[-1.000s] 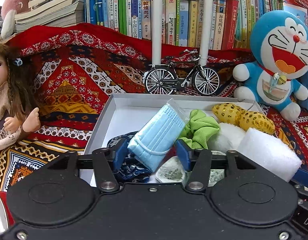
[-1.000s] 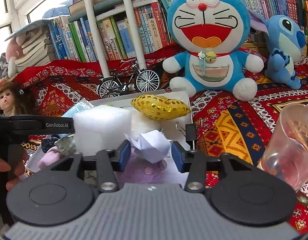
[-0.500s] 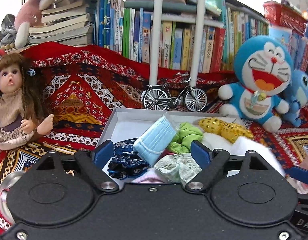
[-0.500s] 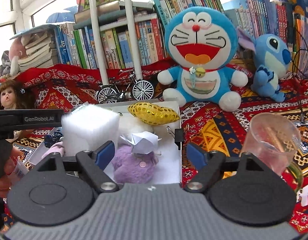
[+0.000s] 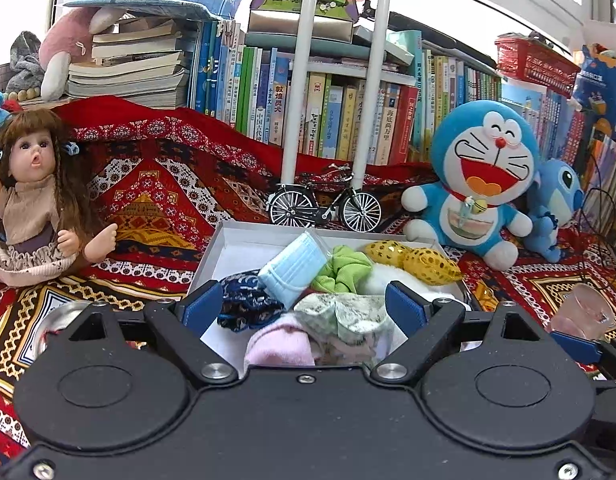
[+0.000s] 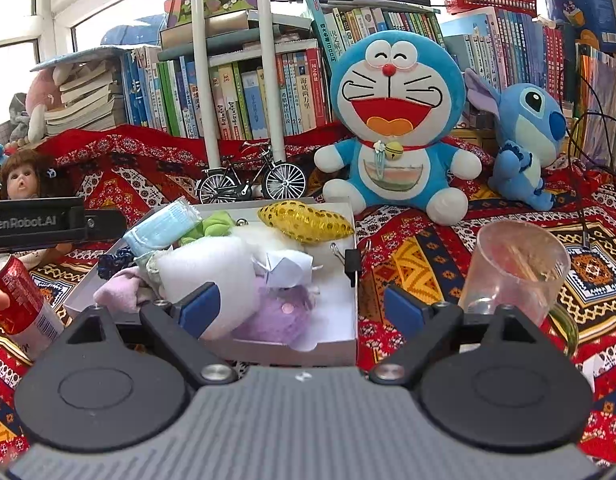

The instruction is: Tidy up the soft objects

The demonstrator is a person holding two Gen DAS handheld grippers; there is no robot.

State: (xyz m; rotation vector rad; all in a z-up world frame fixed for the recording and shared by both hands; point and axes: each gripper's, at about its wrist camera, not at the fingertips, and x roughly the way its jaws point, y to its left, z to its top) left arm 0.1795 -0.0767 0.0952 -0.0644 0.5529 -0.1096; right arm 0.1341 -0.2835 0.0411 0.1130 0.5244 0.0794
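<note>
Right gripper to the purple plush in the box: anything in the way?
Partly. The white foam block sits against the purple plush on its left, by the left jaw, and a folded white paper lies on top. The right gripper, jaws open, holds nothing.

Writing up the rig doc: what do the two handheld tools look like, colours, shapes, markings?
Left tool: matte black body, two round raised discs, angular black linkage arms with silver screws, blue pads on the fingers. Seen from the right wrist view, its side carries white "GenRobot.AI" lettering. Right tool: same shape and blue pads, but with a ribbed grey centre panel. No cables or sleeves visible.
</note>
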